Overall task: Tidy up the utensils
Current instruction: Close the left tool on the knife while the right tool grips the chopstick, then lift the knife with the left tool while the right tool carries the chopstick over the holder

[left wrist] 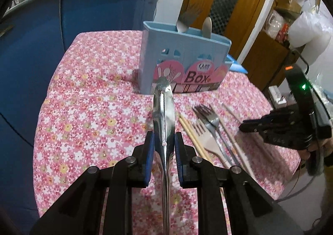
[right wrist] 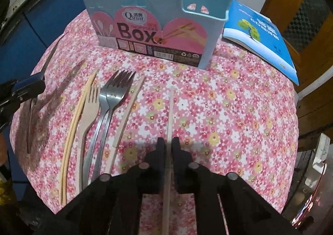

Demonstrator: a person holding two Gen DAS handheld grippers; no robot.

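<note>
Sorting is underway, judging by the blue box (right wrist: pixel 158 24) already standing upright at the far side of the bench (right wrist: pixel 229 110) with a couple of utensils poking out of its top. The left hand-held gripper (left wrist: pixel 164 141) is pinching a shiny metal spoon (left wrist: pixel 163 110), bowl pointing toward the box and lifted off the cloth. The right hand-held gripper (right wrist: pixel 169 145) is pressing its jaws together on a pale chopstick (right wrist: pixel 170 110), whose far end is lying on the cloth.

Next, each piece likely needs tipping upright and lowering into a slot.

Forks (right wrist: pixel 112 97), a wooden fork (right wrist: pixel 89 108), a thin chopstick pair (right wrist: pixel 75 122) and another pale stick (right wrist: pixel 127 114) are lying side by side between the two grippers, still waiting. A blue book (right wrist: pixel 262 35) is lying just beside the box, clear of its opening. Utensils already inside may be crowding the slots.
</note>
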